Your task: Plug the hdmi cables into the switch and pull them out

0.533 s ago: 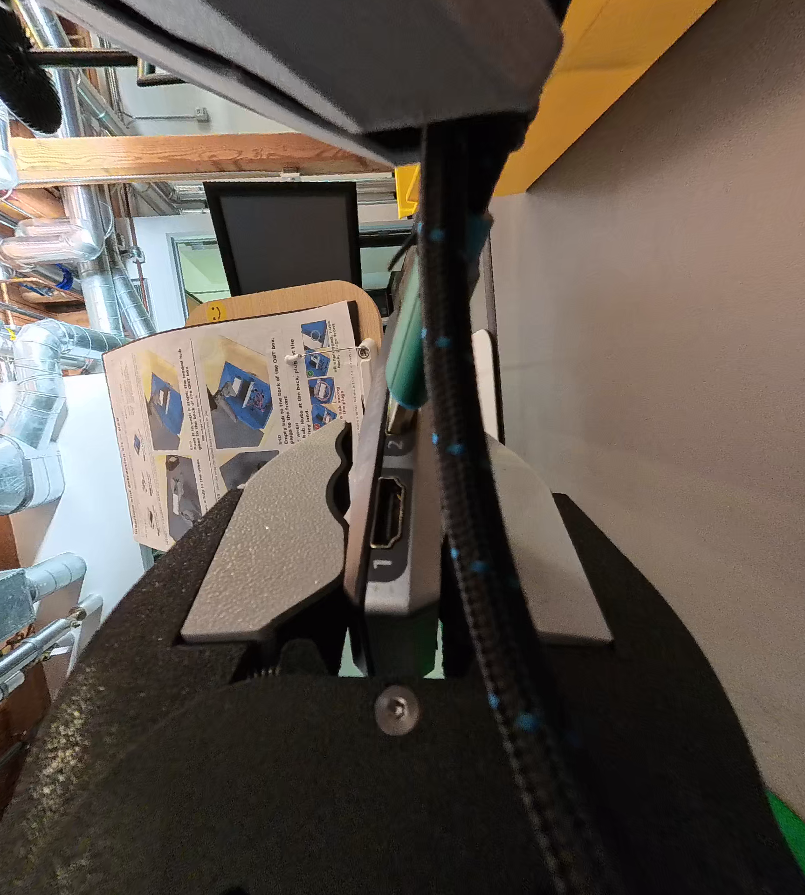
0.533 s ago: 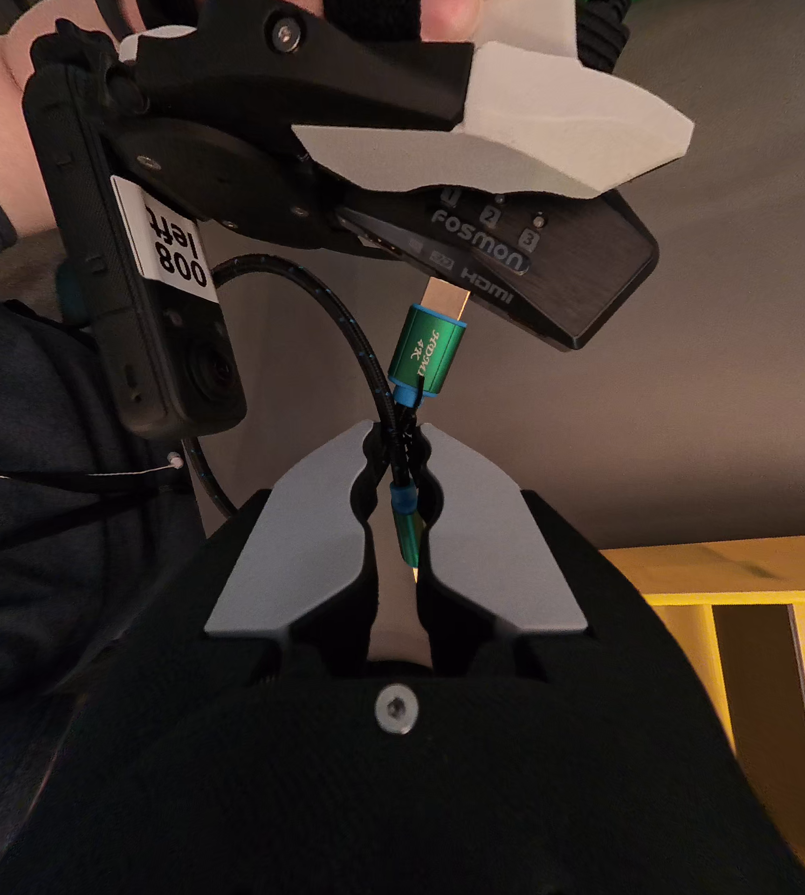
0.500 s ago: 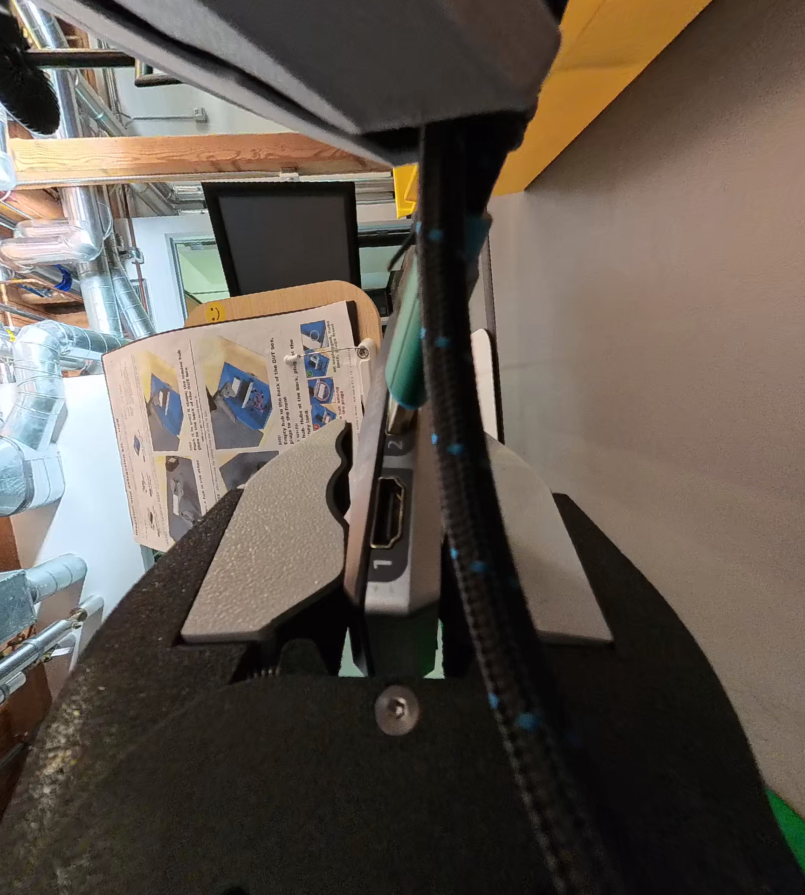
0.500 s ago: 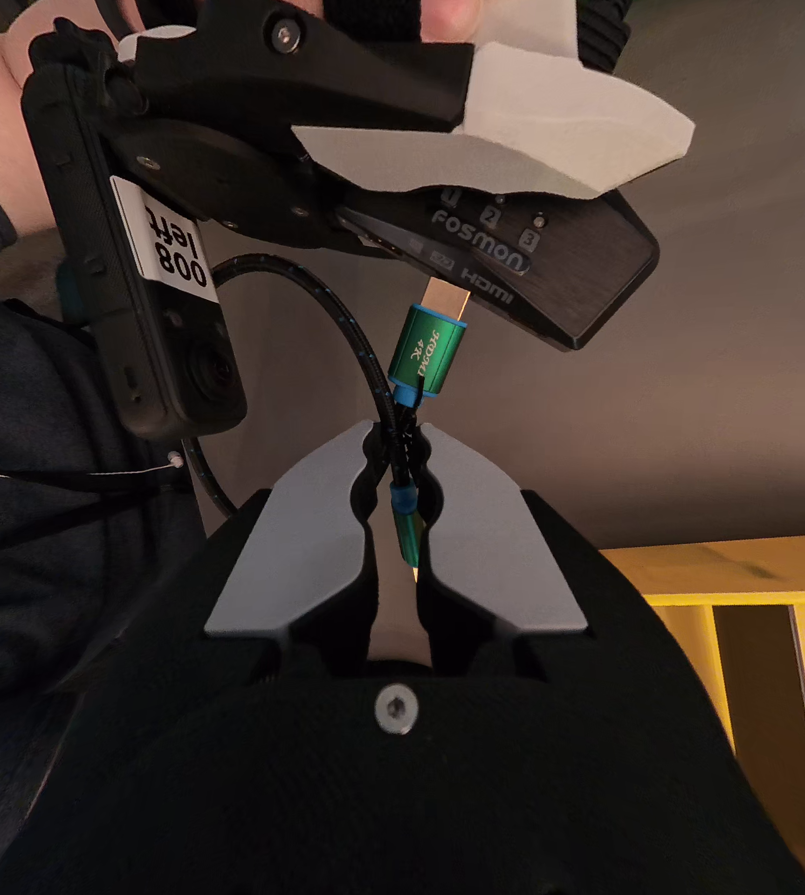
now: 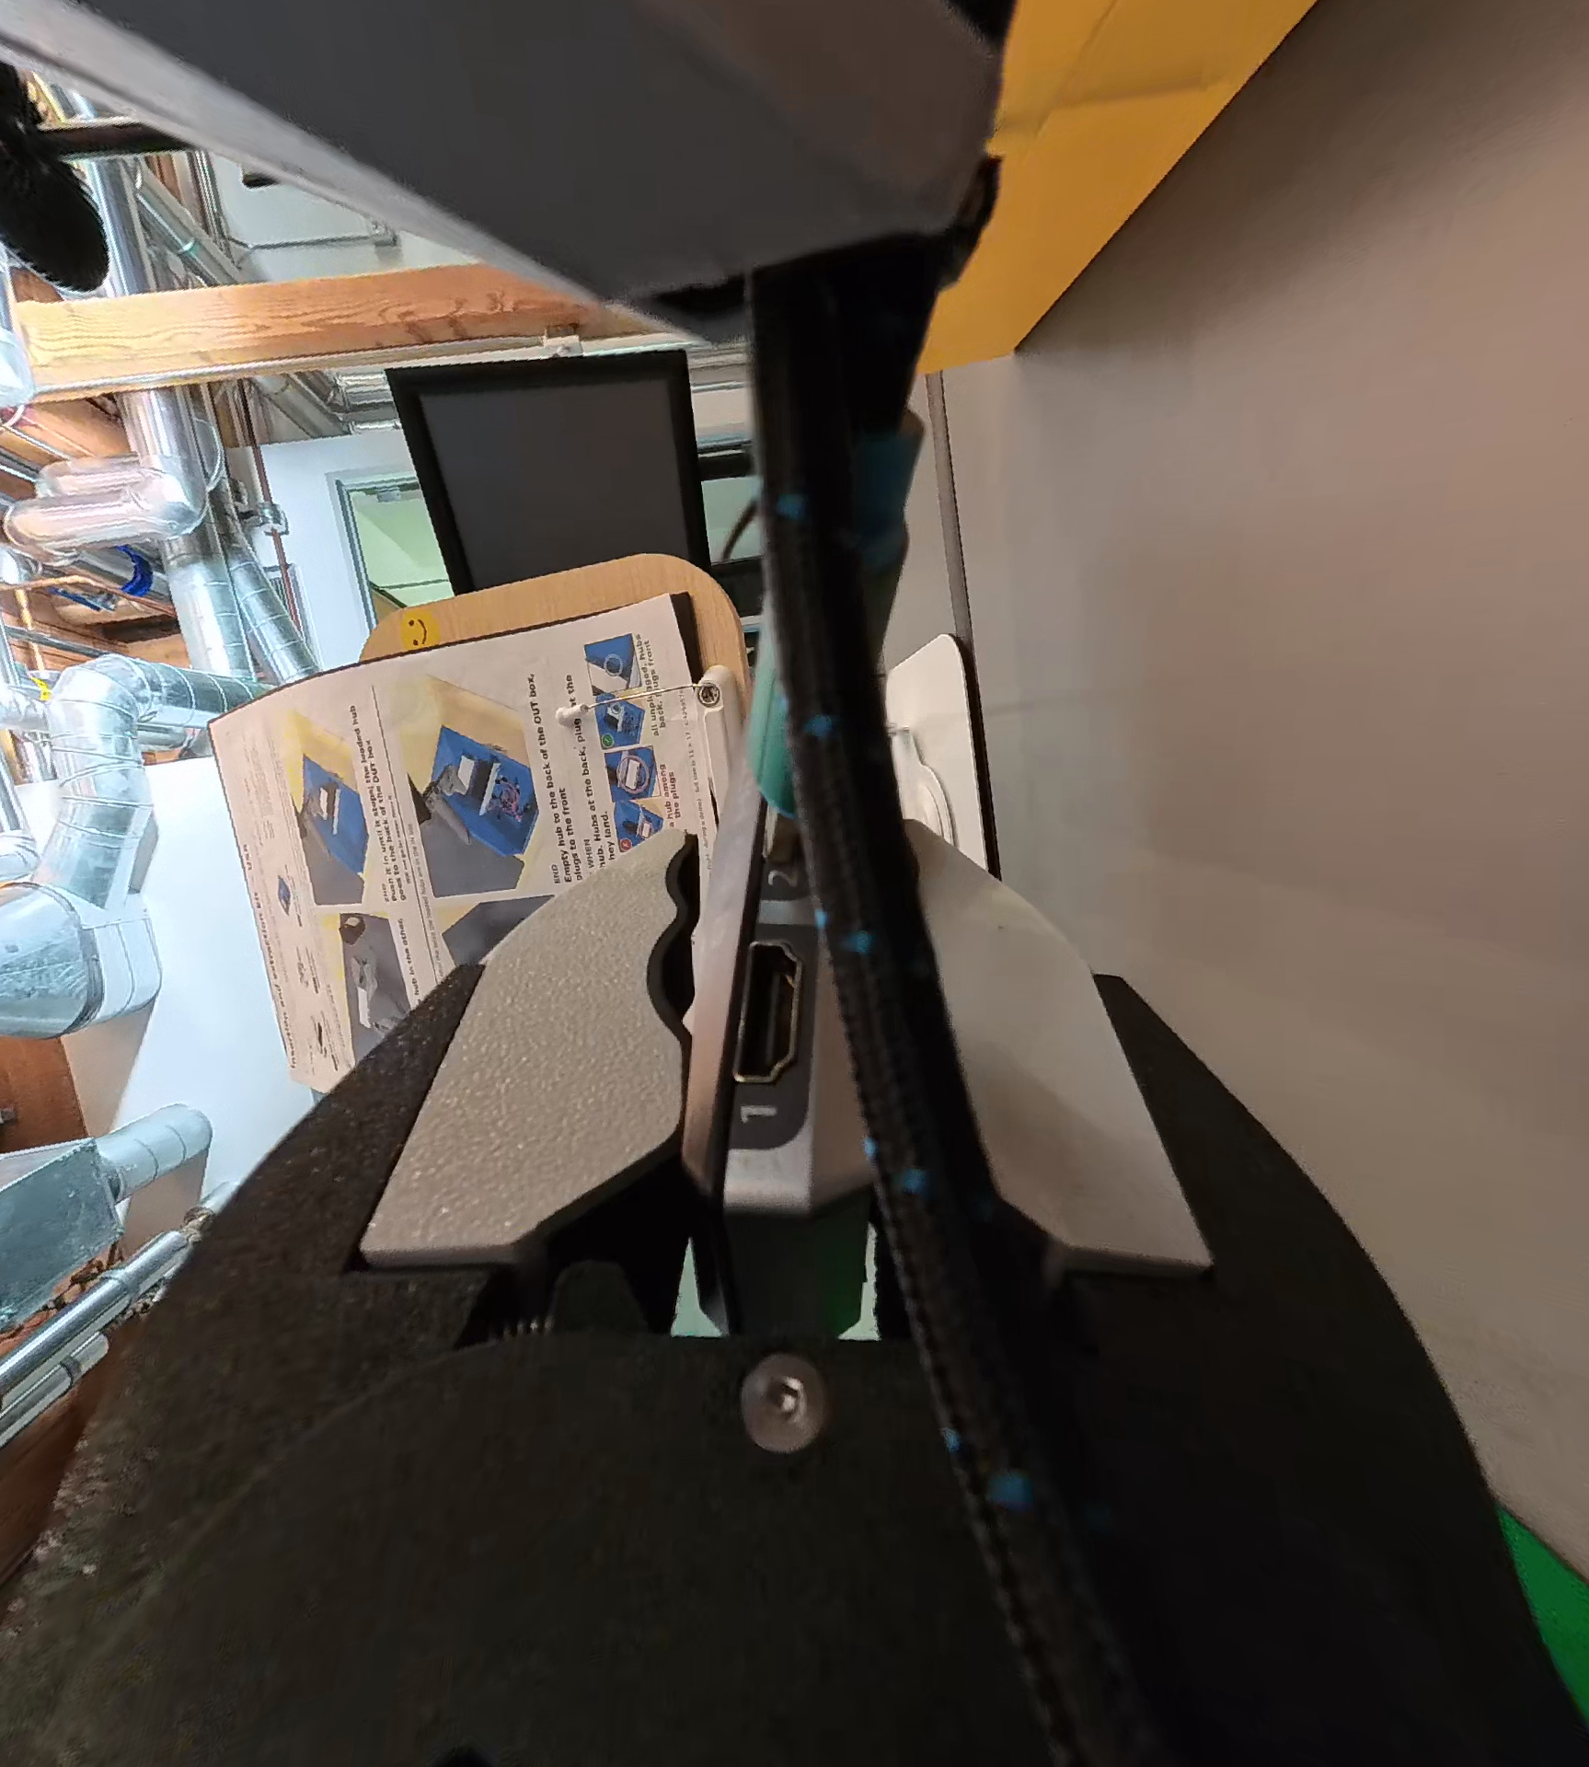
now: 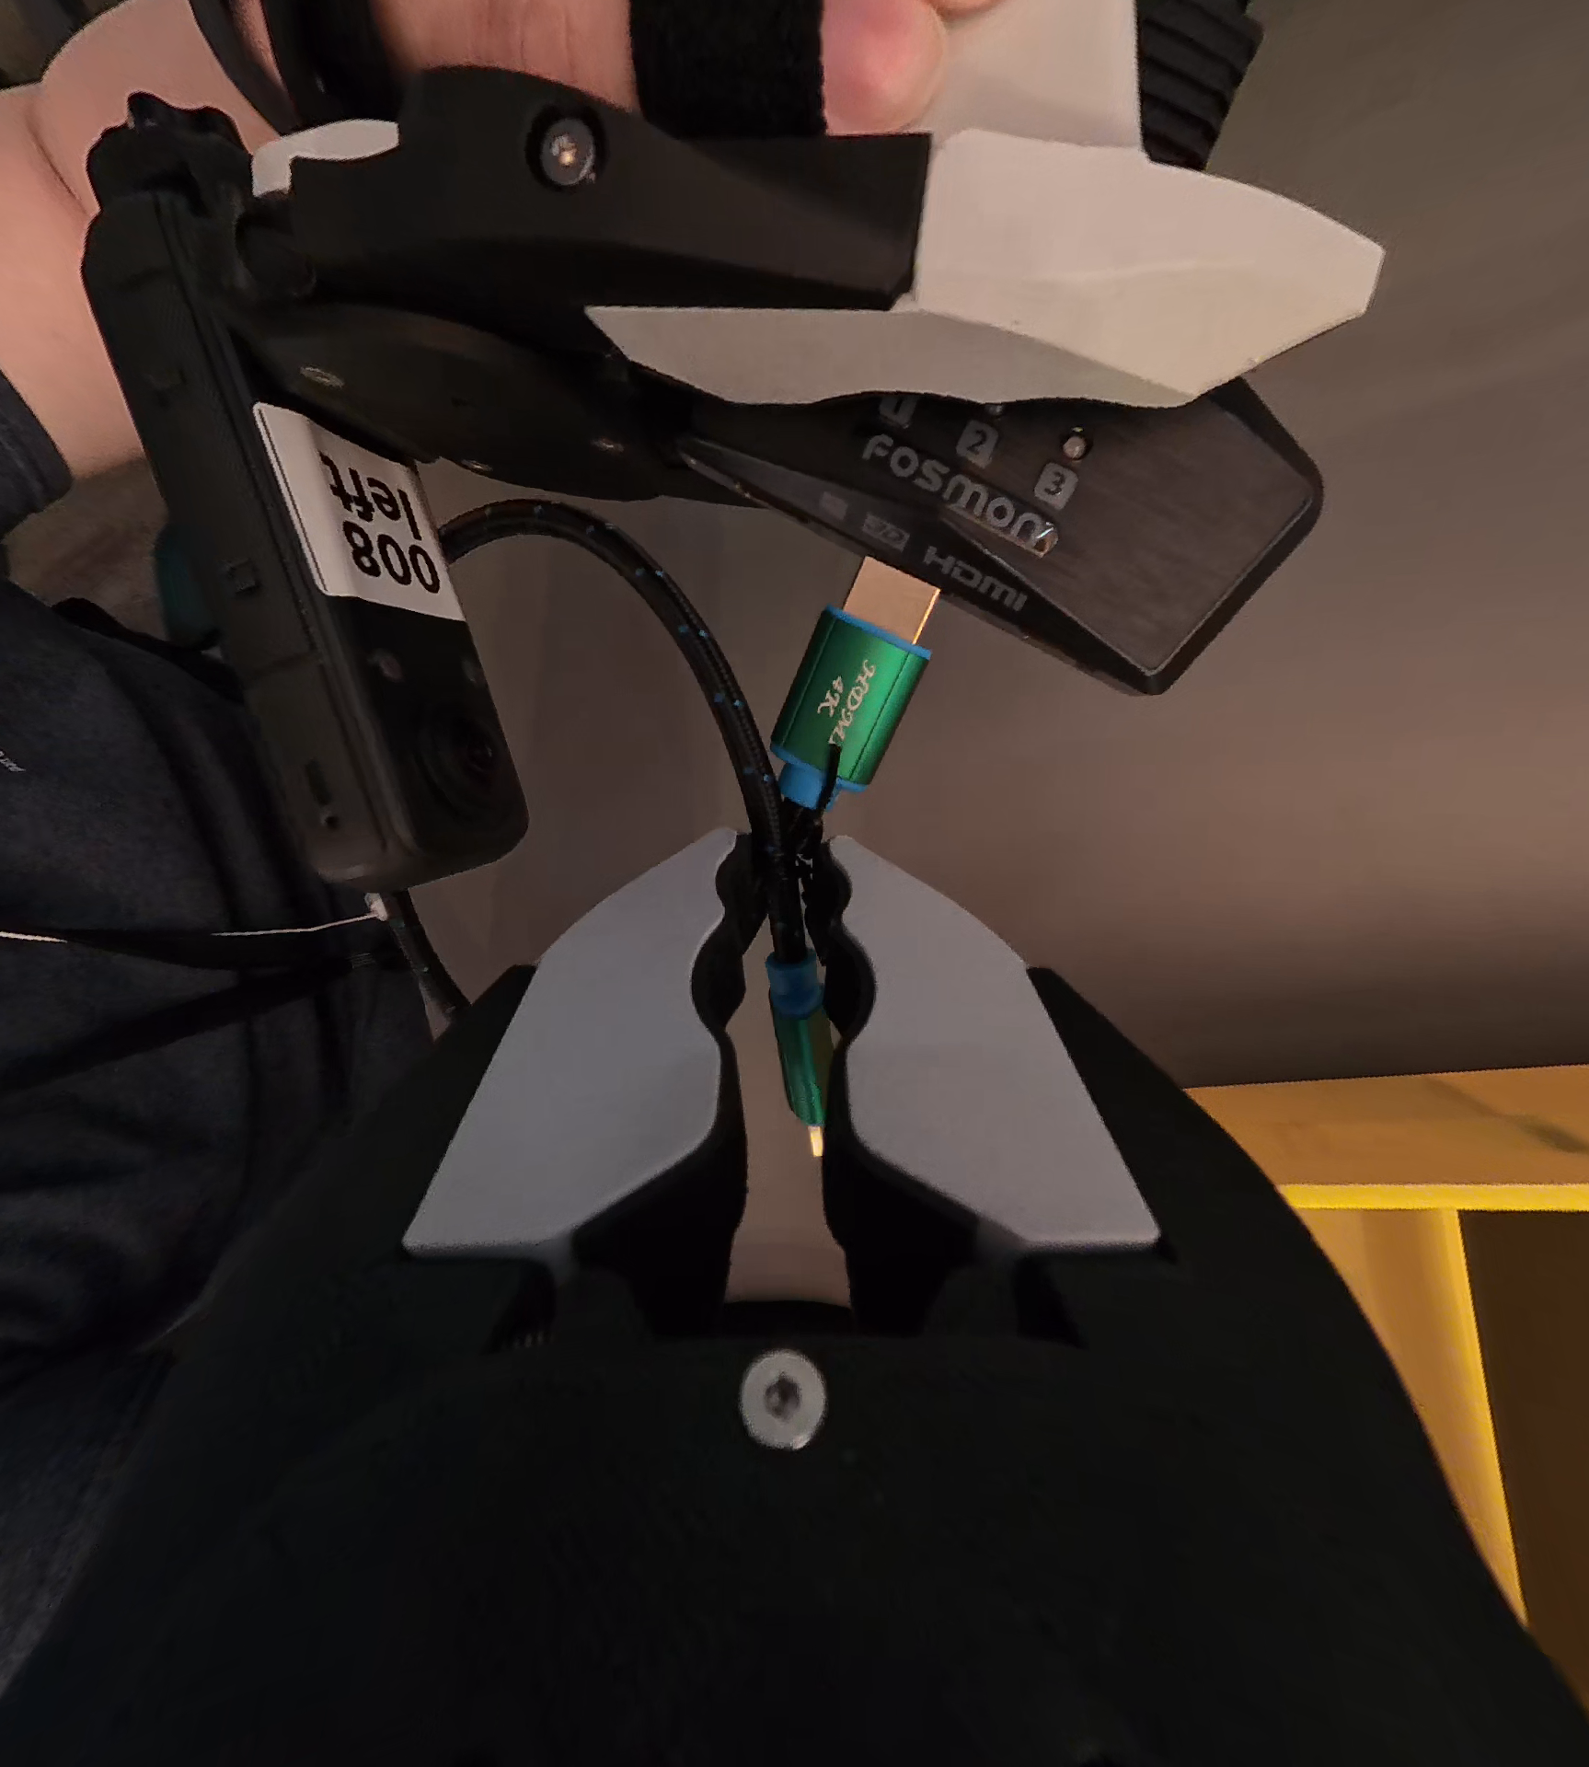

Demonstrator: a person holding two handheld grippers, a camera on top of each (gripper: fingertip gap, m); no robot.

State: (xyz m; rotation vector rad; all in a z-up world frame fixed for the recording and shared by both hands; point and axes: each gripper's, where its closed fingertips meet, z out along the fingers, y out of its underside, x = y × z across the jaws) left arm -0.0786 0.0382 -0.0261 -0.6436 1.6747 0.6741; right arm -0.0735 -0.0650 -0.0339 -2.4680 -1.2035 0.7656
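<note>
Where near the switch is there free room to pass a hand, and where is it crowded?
Free: the grey stretch right of the switch, above the yellow shelf. Crowded: left of the green plug, between cable loop, camera and sleeve.

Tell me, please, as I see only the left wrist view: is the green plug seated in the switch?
Observer: No. The plug shows its gold tip bare at the edge of the switch.
Operator: Where does the right claw hold?
Observer: The right claw is shut on the cable just behind the plug, not on the plug body.
Operator: Is anything else in that claw?
Observer: Yes, a second green plug sits between its fingers, pointing back at the camera.
</note>
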